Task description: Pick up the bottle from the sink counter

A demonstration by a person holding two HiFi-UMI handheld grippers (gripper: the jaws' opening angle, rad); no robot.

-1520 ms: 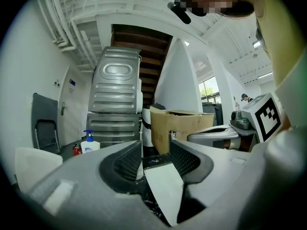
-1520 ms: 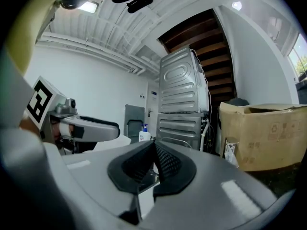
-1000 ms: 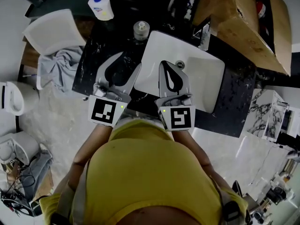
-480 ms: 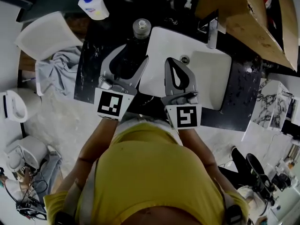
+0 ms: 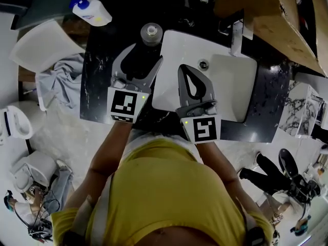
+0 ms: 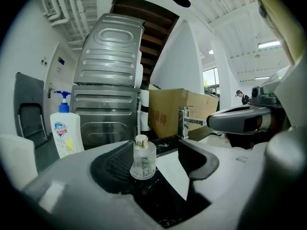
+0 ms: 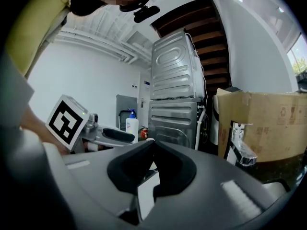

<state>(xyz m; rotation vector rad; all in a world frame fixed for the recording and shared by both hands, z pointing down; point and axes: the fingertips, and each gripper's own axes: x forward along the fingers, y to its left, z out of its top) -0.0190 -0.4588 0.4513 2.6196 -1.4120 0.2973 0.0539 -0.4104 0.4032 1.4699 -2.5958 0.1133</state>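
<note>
Counter (image 5: 100, 65) bottle (image 6: 143, 158) stands untouched at left tongs' (image 5: 147, 53) just-opened mouth; right tongs (image 5: 187, 68) closed, empty.

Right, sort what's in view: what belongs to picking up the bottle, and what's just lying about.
Job: bottle on the counter; left gripper, jaws just been opening, bottle just ahead of them, not gripped.

Lying about: soap dispenser, cardboard box, tap, sink, cloth; right gripper, shut and empty.
</note>
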